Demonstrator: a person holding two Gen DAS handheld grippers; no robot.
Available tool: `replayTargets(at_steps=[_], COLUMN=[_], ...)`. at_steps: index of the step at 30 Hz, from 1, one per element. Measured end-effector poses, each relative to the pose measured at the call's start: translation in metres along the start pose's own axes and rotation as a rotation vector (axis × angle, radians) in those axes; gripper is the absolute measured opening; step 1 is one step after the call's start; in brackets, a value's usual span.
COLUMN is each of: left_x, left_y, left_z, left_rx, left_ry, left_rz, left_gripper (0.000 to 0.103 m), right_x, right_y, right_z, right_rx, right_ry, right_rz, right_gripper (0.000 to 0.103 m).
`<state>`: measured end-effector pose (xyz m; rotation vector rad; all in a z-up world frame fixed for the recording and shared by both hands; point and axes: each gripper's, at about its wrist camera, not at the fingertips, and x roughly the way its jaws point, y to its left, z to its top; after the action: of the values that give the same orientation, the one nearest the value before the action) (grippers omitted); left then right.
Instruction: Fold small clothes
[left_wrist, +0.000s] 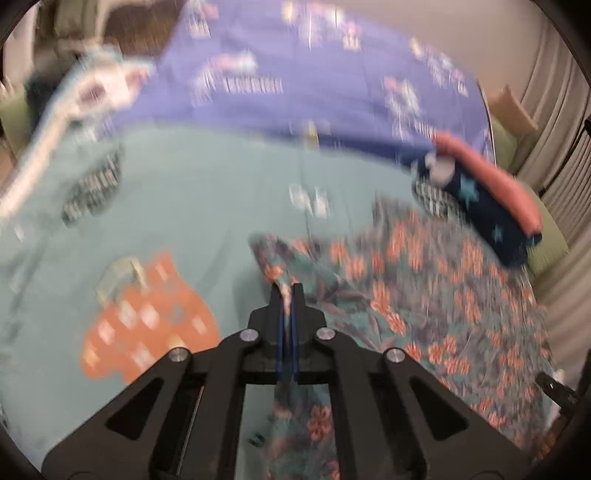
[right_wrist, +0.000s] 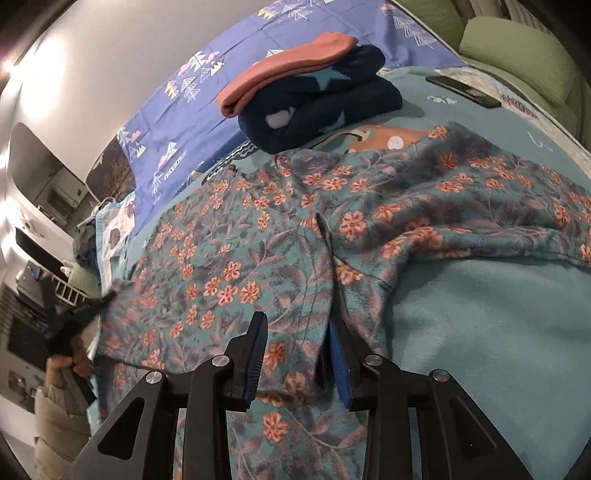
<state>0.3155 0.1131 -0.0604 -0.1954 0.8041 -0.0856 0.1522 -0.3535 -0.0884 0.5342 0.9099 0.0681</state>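
Now | left claw (left_wrist: 287, 291) pinches floral garment (left_wrist: 424, 295) edge | right claw (right_wrist: 297, 332) wide, garment between

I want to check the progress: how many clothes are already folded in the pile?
2: a pink garment lies on top of a dark blue starred garment, behind the floral garment. More may be hidden beneath.
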Motion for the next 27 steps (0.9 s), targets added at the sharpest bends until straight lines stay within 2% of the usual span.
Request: replayTargets(at_steps=[2,5,7,9,11,13,16,17,18,19,21,23,24,25,26,27], left_x=[0.0,0.018,0.023,0.024,0.025,0.029,0.046,0.051,0.057,0.059,0.055,0.038,0.031,0.029,0.031,0.037], left_y=[0.008,0.022,0.035,0.047,0.056,0.056,0.046,0.042,0.039,0.034,0.026,0.018,0.016,0.018,0.02,0.022], left_z=[0.004,-0.004,-0.011,-0.011,-0.009,-0.006,-0.002,-0.001,0.0,0.001,0.005,0.012,0.016,0.021,0.022,0.02], left_rx=[0.006,0.026,-0.006,-0.074,-0.163,-0.196,-0.177,-0.171,-0.163,-0.147,-0.125,-0.086,-0.065,-0.046,-0.036,-0.014], left_ry=[-0.02,0.065,0.102,0.117,0.132,0.143,0.169,0.181,0.186,0.17,0.141,0.038,0.0,-0.025,-0.021,-0.007], left_rz=[0.054,0.111,0.102,0.047,-0.034,-0.086,-0.088,-0.08,-0.069,-0.055,-0.037,-0.001,0.021,0.068,0.102,0.169], left_gripper=[0.005,0.005,0.006,0.017,0.046,0.055,0.055,0.053,0.044,0.006,0.004,0.004,0.004,0.004,0.004,0.003], right_x=[0.003,0.007,0.005,0.004,0.004,0.003,0.008,0.011,0.014,0.016,0.02,0.024,0.024,0.022,0.022,0.023], right_y=[0.004,0.008,0.01,0.009,0.008,0.008,0.009,0.009,0.008,0.009,0.013,0.019,0.021,0.024,0.024,0.022], right_z=[-0.003,-0.005,-0.006,-0.006,-0.003,0.0,0.006,0.008,0.01,0.012,0.015,0.018,0.018,0.018,0.019,0.02], right_rx=[-0.018,-0.048,-0.06,-0.058,-0.053,-0.05,-0.05,-0.043,-0.035,-0.034,-0.044,-0.068,-0.079,-0.089,-0.089,-0.081], right_ry=[-0.01,-0.015,-0.022,-0.021,-0.013,-0.015,-0.015,-0.014,-0.013,-0.015,-0.024,-0.032,-0.044,-0.073,-0.084,-0.09], right_rz=[-0.01,-0.039,-0.045,-0.041,-0.038,-0.039,-0.038,-0.037,-0.035,-0.036,-0.045,-0.071,-0.087,-0.117,-0.133,-0.143], right_gripper=[0.034,0.035,0.035,0.035,0.035,0.035,0.039,0.04,0.041,0.041,0.041,0.038,0.025,0.016,0.016,0.016])
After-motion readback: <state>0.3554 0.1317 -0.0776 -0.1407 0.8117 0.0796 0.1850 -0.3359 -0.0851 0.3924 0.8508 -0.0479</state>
